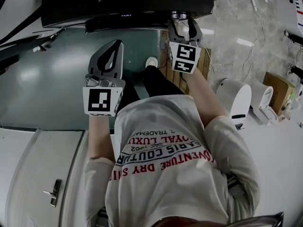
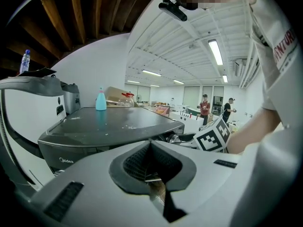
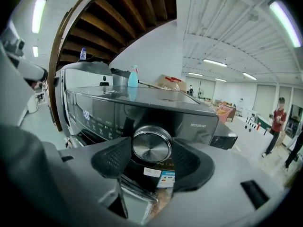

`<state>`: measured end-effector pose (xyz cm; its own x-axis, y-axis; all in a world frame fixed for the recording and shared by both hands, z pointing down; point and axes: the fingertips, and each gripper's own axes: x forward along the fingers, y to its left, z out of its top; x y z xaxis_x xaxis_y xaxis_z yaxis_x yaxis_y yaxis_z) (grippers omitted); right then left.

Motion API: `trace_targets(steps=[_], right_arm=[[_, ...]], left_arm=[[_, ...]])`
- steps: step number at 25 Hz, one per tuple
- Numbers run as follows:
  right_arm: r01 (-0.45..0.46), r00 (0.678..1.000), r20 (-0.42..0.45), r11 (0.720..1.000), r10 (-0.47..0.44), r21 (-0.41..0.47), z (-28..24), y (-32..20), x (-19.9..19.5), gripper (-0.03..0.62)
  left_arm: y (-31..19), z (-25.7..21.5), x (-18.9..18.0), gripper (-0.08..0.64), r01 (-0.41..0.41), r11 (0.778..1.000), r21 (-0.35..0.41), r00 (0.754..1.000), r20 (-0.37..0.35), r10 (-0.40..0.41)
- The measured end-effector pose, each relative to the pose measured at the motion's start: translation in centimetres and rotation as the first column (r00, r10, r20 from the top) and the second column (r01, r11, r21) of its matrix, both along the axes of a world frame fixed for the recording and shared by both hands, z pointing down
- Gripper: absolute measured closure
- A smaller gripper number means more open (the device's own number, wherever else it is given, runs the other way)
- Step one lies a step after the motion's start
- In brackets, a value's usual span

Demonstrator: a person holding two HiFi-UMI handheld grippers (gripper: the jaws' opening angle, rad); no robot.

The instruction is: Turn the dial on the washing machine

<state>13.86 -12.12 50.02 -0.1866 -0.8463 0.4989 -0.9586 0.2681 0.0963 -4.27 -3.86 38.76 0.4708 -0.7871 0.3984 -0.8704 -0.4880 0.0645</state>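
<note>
- We see the right gripper closed around the round silver metal dial, with one dark ribbed pad against each side of it.
- That dial sits on the front control panel of the dark grey glossy washing machine, to the right of a row of lit white symbols and above a small sticker.
- The left gripper has its jaws brought together with nothing between them.
- In the head view we find it held in the air to the left of the right gripper, short of the machine.
- A light blue plastic bottle stands upright on the machine's flat top.
</note>
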Motion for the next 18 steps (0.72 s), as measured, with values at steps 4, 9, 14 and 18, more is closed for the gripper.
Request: trace_targets(steps=[4, 9, 14, 18], right_arm=[[-0.005, 0.994, 0.112, 0.999, 0.010, -0.039, 0.3, 0.0, 0.3, 0.313], [-0.022, 0.954, 0.295, 0.994, 0.051, -0.103, 0.5, -0.1, 0.8, 0.313], [-0.009, 0.942, 0.332, 0.995, 0.041, -0.098, 0.3, -0.2, 0.8, 0.313], [0.038, 0.989, 0.145, 0.999, -0.043, 0.039, -1.0, 0.3, 0.0, 0.295]], left_arm=[[0.0, 0.0, 0.2, 0.543, -0.012, 1.000, -0.002, 1.000, 0.005, 0.012], [0.1, 0.6, 0.8, 0.545, -0.031, 0.999, -0.010, 0.999, 0.007, 0.031], [-0.3, 0.9, 1.5, 0.545, -0.052, 0.999, -0.010, 0.999, 0.011, 0.053], [-0.6, 1.0, 1.5, 0.543, -0.064, 0.998, -0.010, 0.998, 0.022, 0.064]])
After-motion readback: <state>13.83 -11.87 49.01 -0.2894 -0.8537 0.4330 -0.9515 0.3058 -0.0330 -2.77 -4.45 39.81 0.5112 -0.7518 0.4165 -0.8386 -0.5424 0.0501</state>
